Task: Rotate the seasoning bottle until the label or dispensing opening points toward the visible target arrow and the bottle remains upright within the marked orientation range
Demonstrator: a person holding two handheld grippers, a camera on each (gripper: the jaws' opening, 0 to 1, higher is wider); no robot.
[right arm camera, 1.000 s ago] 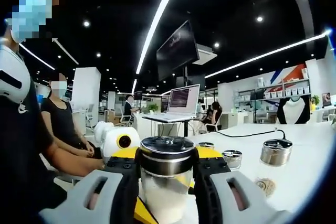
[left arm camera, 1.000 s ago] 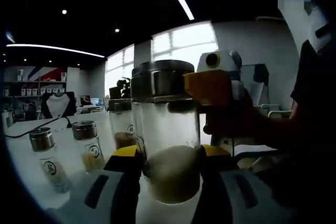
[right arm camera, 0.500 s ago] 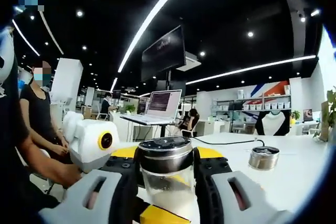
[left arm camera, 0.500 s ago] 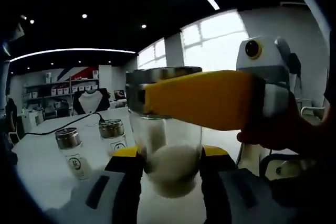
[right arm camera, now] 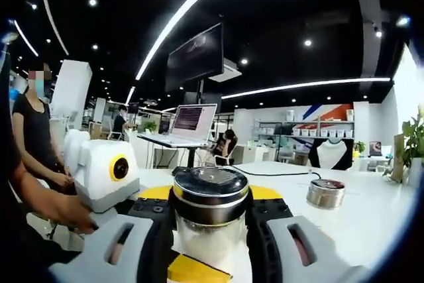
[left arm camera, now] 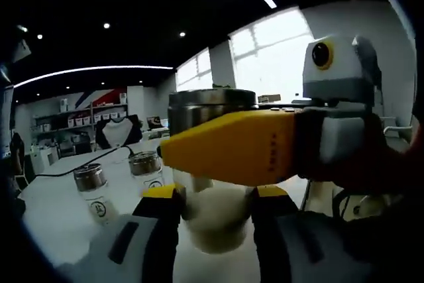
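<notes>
Left gripper view first: left hand-held gripper [left arm camera: 213, 197] pinches the seasoning bottle [left arm camera: 213, 211] low on its glass body, two spare bottles [left arm camera: 93, 189] on the white tabletop [left arm camera: 46, 223]. Right gripper view: right hand-held gripper [right arm camera: 211, 213] clamps just under the steel cap [right arm camera: 211, 193]. Smooth glass could slip or tilt if the grips fight.

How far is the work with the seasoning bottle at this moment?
Done: the seasoning bottle stands upright, gripped low by the left hand-held gripper and at its metal cap by the right hand-held gripper. In hand: the turning itself. Left: I see no target arrow or label, so whether it is aligned cannot be judged.
</notes>
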